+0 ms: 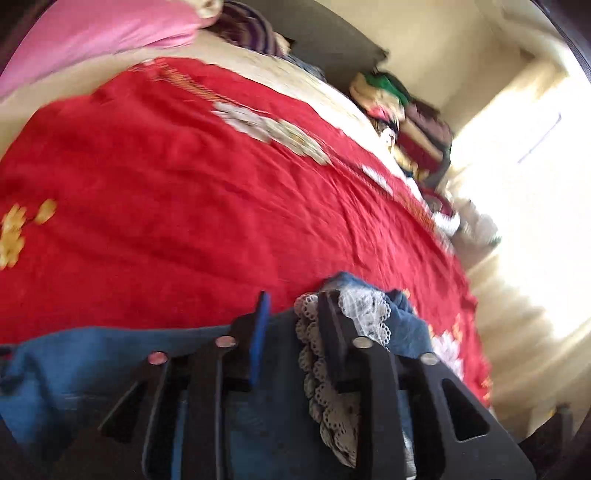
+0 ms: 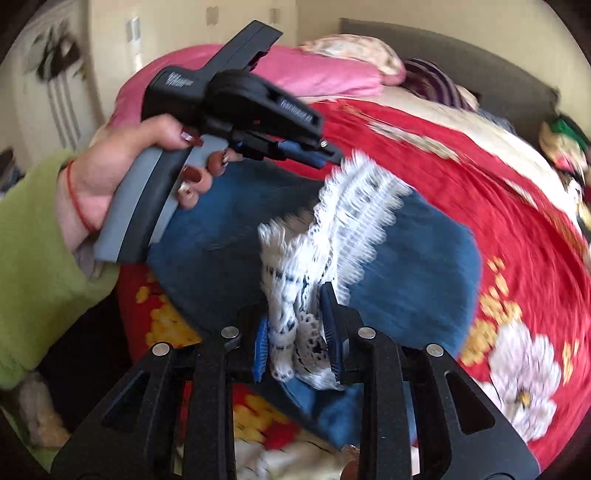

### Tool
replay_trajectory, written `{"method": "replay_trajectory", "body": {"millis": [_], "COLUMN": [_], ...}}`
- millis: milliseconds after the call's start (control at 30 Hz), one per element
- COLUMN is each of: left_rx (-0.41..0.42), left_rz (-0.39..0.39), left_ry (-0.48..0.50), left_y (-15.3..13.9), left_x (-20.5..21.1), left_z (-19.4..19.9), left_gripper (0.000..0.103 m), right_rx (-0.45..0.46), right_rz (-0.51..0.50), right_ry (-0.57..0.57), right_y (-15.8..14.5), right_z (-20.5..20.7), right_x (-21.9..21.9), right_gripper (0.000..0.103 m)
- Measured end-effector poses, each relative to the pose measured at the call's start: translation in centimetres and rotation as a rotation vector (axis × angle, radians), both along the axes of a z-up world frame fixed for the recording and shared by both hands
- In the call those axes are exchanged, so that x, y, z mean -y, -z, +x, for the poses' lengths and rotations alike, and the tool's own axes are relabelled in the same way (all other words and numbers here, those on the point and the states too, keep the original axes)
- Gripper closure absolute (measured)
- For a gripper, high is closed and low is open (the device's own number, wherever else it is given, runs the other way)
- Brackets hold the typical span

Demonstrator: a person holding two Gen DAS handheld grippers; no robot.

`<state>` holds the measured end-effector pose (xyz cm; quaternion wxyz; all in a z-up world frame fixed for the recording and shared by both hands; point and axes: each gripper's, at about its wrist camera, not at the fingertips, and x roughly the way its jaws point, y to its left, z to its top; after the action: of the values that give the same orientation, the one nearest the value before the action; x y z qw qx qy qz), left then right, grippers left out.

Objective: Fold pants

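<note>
The pants are blue denim with a white lace hem, lying on a red flowered bedspread. In the right wrist view my right gripper is shut on a bunch of the lace hem. The left gripper, held by a hand in a green sleeve, hovers just above the lace, its fingers close together. In the left wrist view the left gripper has a gap between its fingers; denim lies beneath and lace drapes over the right finger.
A pink quilt and striped cloth lie at the bed's head. A pile of clothes sits past the bed's far edge. Bright floor lies to the right.
</note>
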<state>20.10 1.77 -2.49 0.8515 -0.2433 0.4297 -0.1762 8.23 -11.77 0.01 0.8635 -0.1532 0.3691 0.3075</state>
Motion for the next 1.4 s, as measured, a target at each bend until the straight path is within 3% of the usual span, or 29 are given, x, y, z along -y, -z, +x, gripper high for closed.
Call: {"method": "replay_trajectory", "body": {"millis": [133, 233, 333, 433, 500, 600, 800, 900, 933, 967, 1100, 1233, 1333, 1400], "left_rx": [0.007, 0.01, -0.004, -0.008, -0.019, -0.046, -0.079, -0.073, -0.063, -0.068, -0.02, 0.071, 0.048, 0.002], "left_rz": [-0.085, -0.104, -0.128, -0.081, -0.073, -0.078, 0.0, 0.041, 0.053, 0.022, 0.009, -0.012, 0.091, 0.079], "left_ry": [-0.018, 0.021, 0.07, 0.083, 0.082, 0.082, 0.089, 0.065, 0.062, 0.077, 0.091, 0.073, 0.054, 0.046], "left_y": [0.6, 0.9, 1.5, 1.7, 1.8, 2.3, 2.7, 2.6, 2.6, 2.9, 2.5, 0.2, 1.0, 2.4], "left_x": [-1.6, -0.6, 0.9, 1.8, 2.2, 2.6, 4.8, 5.4, 5.4, 5.5, 5.5, 4.1, 4.5, 4.4], "left_z": [-0.7, -1.6, -1.9, -1.9, -1.5, -0.3, 2.1, 2.6, 2.8, 2.9, 2.5, 1.1, 1.7, 2.4], "left_gripper": [0.068, 0.048, 0.041, 0.037, 0.037, 0.026, 0.014, 0.022, 0.052, 0.068, 0.085, 0.087, 0.086, 0.078], "right_rx": [0.047, 0.048, 0.018, 0.017, 0.054, 0.07, -0.037, -0.155, -0.202, -0.224, -0.297, -0.273, -0.244, -0.216], "right_rz": [-0.107, -0.117, -0.035, 0.062, 0.083, 0.095, 0.127, 0.195, 0.216, 0.225, 0.237, 0.25, 0.206, 0.161], "right_ry": [-0.048, -0.066, -0.112, -0.136, -0.075, 0.092, 0.3, 0.354, 0.352, 0.355, 0.363, 0.35, 0.36, 0.371], "right_y": [1.0, 1.1, 0.1, -2.0, -3.4, -4.5, -2.7, -0.8, -0.1, 0.3, 2.0, 1.9, 2.6, 3.0], "right_z": [-1.5, -1.9, -2.4, -2.7, -1.7, 1.6, 10.0, 14.0, 15.1, 15.7, 17.1, 17.1, 17.4, 17.4], "right_x": [-2.6, -2.9, -1.9, 0.3, 2.6, 6.4, 11.3, 12.6, 12.6, 12.5, 12.1, 11.5, 10.7, 10.4], "right_gripper": [0.084, 0.084, 0.075, 0.067, 0.065, 0.064, 0.064, 0.064, 0.064, 0.064, 0.064, 0.064, 0.064, 0.064]}}
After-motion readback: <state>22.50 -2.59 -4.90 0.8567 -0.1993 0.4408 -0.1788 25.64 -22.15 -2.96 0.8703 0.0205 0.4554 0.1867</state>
